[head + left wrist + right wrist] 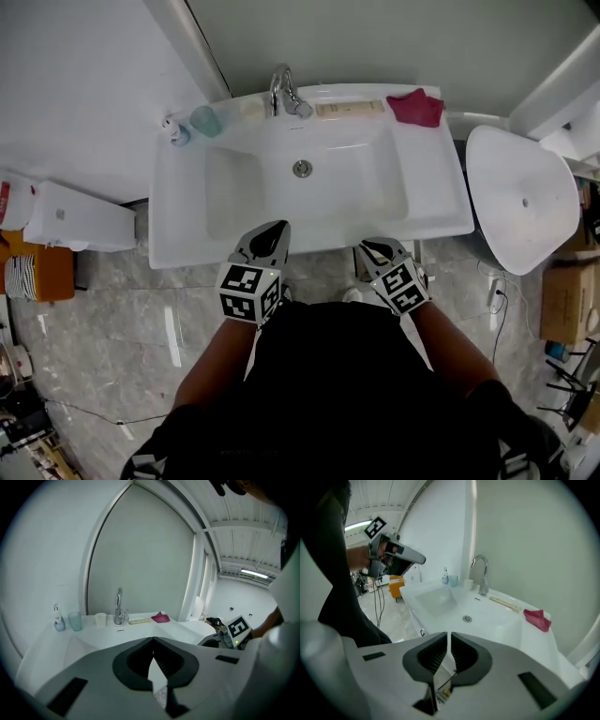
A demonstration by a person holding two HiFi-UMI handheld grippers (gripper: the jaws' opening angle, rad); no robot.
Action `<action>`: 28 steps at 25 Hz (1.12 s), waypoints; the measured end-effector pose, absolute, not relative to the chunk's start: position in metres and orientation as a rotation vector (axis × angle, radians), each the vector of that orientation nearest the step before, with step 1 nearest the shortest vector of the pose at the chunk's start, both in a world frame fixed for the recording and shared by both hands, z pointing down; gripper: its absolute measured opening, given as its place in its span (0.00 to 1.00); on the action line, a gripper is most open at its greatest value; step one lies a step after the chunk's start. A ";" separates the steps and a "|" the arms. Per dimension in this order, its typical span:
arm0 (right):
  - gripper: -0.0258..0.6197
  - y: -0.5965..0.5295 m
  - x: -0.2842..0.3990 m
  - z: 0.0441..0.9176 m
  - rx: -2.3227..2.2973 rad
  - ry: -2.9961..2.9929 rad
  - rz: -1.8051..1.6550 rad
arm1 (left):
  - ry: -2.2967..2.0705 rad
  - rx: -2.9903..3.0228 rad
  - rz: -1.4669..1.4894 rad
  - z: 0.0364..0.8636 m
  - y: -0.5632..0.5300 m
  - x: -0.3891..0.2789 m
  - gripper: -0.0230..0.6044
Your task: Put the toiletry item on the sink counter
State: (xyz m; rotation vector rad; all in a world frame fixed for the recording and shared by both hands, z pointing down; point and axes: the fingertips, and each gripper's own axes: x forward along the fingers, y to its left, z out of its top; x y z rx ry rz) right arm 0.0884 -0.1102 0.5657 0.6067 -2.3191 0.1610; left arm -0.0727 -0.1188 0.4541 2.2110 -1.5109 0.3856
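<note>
A white sink counter (187, 246) carries a small white bottle (176, 131), a teal cup (204, 120), a white cup (251, 106), a flat cream tube (349, 108) and a red cloth (415, 106) around the tap (284, 92). My left gripper (272, 230) hangs over the counter's front edge, its jaws meeting (152, 639) with nothing visible between them. My right gripper (373, 248) is at the same edge, further right, its jaws almost touching (448, 634). A white-and-yellow patch shows in the slot behind its pads; I cannot tell what it is.
A white oval fixture (520, 197) stands right of the sink. A white box (80, 217) and an orange object (42, 272) are at the left, a cardboard box (567, 300) at the far right. Cables lie on the marbled floor (141, 319).
</note>
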 end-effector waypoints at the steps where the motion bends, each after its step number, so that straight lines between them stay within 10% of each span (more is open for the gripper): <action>1: 0.07 -0.115 0.079 0.554 0.632 -2.357 0.176 | -1.510 2.216 0.380 0.452 -0.121 -0.079 0.04; 28: 0.04 -0.160 -0.023 0.460 1.035 -2.596 0.536 | -1.376 2.371 0.311 0.415 -0.132 -0.172 0.04</action>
